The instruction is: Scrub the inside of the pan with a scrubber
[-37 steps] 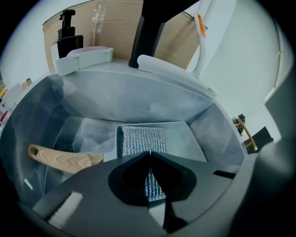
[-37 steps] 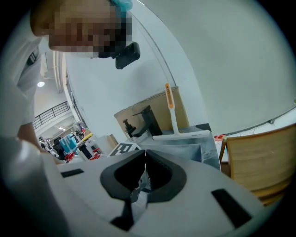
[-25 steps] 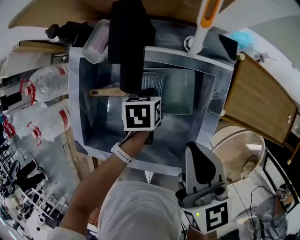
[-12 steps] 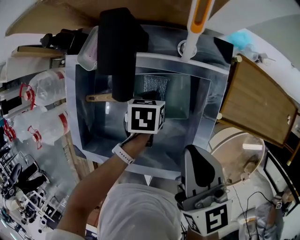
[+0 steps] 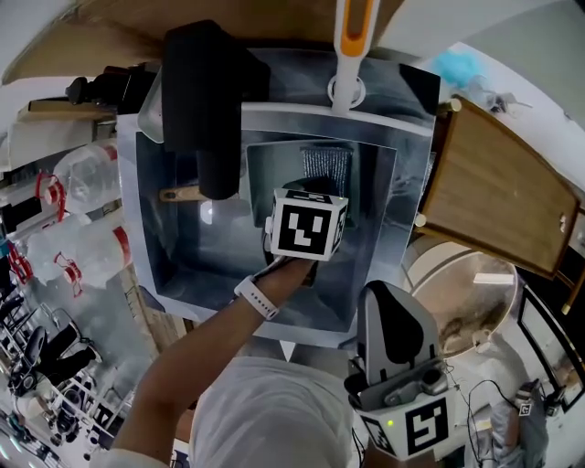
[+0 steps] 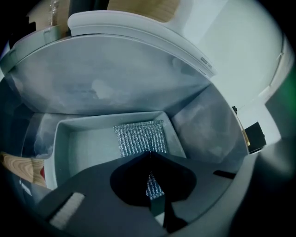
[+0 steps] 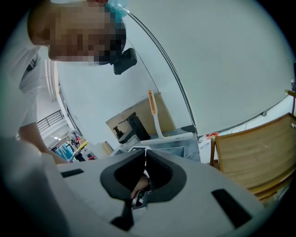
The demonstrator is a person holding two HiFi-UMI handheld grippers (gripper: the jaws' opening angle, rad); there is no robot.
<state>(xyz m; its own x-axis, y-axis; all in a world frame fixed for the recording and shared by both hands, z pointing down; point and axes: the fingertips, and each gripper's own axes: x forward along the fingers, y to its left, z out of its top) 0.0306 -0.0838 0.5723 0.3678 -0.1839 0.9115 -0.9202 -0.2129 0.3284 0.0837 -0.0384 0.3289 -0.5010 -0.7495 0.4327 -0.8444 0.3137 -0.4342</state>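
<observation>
Presently the steel-mesh scrubber [image 6: 140,138] is pinched in the closed jaws of the left gripper [image 6: 148,155], inside the grey rectangular pan [image 5: 265,183] at the frame's centre. The right gripper [image 7: 145,151], shut on nothing, is kept at the lower right, so the unsteadied pan may be pushed about in the sink [image 5: 146,228].

Cool, even light; soft shadows; heavy fisheye bending and dark corners in both gripper views; near foreground blurred.

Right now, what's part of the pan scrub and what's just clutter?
In the job: pan, scrubber, left gripper with jaws shut on the scrubber, sink.
Lying about: plastic bottles, orange-handled brush, wooden handle in the sink, right gripper (jaws shut, empty).
</observation>
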